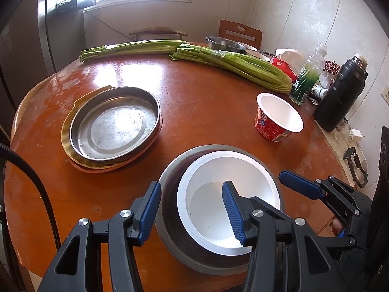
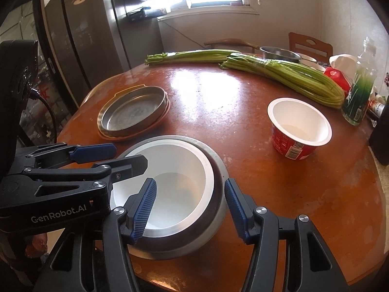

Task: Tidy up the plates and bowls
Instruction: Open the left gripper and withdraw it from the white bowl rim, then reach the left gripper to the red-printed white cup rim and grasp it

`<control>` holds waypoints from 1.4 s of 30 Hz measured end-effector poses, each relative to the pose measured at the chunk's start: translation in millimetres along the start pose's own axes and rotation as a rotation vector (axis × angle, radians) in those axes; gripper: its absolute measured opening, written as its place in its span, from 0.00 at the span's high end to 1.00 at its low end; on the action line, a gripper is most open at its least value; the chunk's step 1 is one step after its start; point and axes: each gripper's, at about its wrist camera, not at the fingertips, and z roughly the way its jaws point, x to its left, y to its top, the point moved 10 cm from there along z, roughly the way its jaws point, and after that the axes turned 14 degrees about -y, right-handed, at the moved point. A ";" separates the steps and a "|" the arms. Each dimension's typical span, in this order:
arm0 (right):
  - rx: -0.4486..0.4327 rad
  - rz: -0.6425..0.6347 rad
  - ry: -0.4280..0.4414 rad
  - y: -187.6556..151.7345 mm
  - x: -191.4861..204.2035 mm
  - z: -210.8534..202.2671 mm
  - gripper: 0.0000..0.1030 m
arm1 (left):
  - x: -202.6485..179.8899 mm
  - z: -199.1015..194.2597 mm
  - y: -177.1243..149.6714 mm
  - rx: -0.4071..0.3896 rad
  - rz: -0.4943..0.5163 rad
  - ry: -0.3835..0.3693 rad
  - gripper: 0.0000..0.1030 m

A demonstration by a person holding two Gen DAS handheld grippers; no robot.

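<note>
Left wrist view: white bowl [image 1: 209, 209] sits nested in steel bowl [image 1: 175, 168], both upright, mouths up, round so no long axis. The pair stands on the table [image 1: 194, 102] close to its near edge, right under both grippers.

L gripper [image 1: 190, 187] is partly spread and straddles the bowls' left wall: one finger outside the steel, the other inside the white bowl. Can't tell if the pads press.

R gripper [image 2: 190, 182] does the same on the opposite wall, one finger inside, one outside; whether it grips is also unclear.

Room: bare tabletop ahead of both grippers. Pan [image 1: 114, 126] lies ahead-left of L gripper, stacked on a yellow plate [image 1: 66, 126], well apart from the bowls. Red cup [image 1: 279, 114] stands ahead-right, upright and apart. Celery [image 1: 243, 65] lies across the far side.

Only the left view shows the black flask [image 1: 340, 92] at far right. Only the right view shows the fridge [image 2: 80, 48] far left and L gripper's printed side.
</note>
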 end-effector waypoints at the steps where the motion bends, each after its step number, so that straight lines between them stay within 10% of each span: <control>1: -0.002 0.004 -0.002 0.9 -1.0 -0.4 0.42 | -0.4 -0.3 1.0 -0.002 0.003 0.003 0.50; 42: -0.062 0.237 -0.179 49.7 -134.9 4.2 0.41 | -86.1 30.0 99.7 -0.031 0.229 -0.012 0.50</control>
